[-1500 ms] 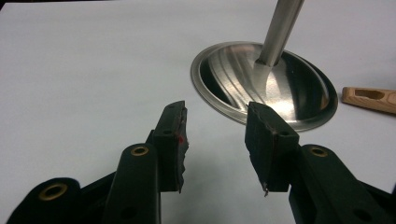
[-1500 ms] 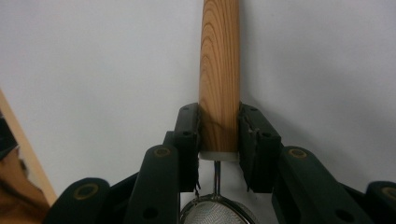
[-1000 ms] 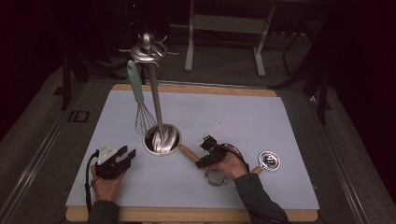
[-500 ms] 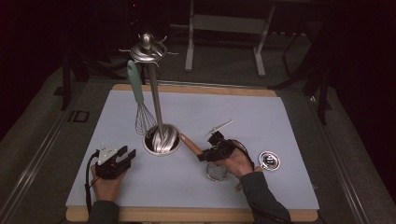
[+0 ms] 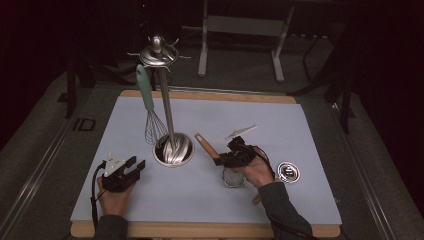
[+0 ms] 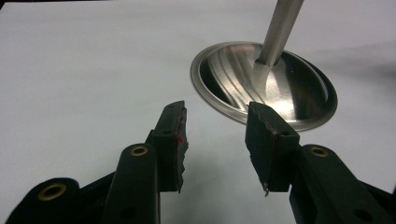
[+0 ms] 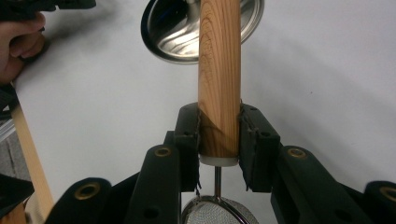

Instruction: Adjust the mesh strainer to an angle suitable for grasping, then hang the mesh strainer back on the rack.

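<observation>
Pinching the strainer's wooden handle (image 7: 219, 79) low, right gripper (image 7: 218, 147) leaves its free end ahead for the rack (image 5: 165, 107); left gripper (image 6: 215, 140) spread, empty.

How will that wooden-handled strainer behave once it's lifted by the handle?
The strainer is probably light and stiff, since thin wire joins its mesh bowl to the handle. The right claw clamps the smooth round handle near the mesh end, so it could twist between the pads. The long free end may make it tip.
</observation>
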